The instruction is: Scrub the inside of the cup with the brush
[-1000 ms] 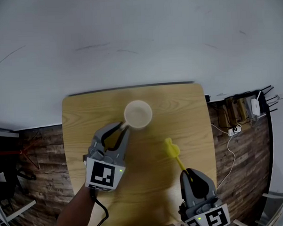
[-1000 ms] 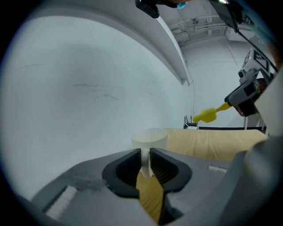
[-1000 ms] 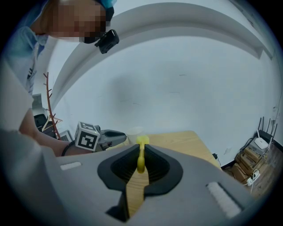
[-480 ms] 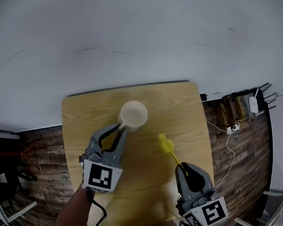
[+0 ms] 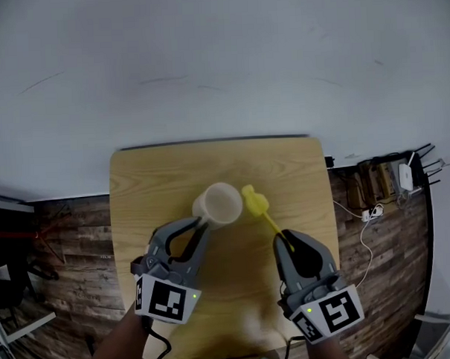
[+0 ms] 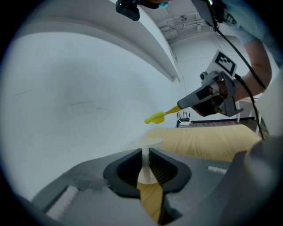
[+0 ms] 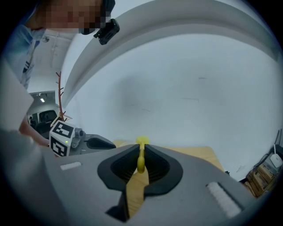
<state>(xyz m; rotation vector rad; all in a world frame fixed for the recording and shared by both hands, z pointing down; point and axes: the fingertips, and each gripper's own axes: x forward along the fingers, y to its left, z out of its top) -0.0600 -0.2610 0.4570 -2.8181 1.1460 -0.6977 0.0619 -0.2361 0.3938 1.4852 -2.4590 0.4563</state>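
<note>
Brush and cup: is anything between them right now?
Nothing. In the head view the brush has its tip right beside the cup, with no object between.

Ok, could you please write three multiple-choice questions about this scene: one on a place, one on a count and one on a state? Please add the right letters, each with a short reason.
1. Where is the head of the yellow plastic brush relative to the cream round cup?
A. Deep inside the cup
B. Outside the cup, beside its rim
C. Under the cup

2. How many cups are in view?
A. One
B. Two
C. Three

3. What is the state of the left gripper?
A. Wide open and empty
B. Shut on the cup's wall
C. Shut on the brush

Answers:
1. B, because the head view shows the brush head outside the cup, at the right of its rim.
2. A, because only one cup appears in any view.
3. B, because the left gripper view shows its jaws, which have just been closing, pinching the cup's thin wall.
</note>
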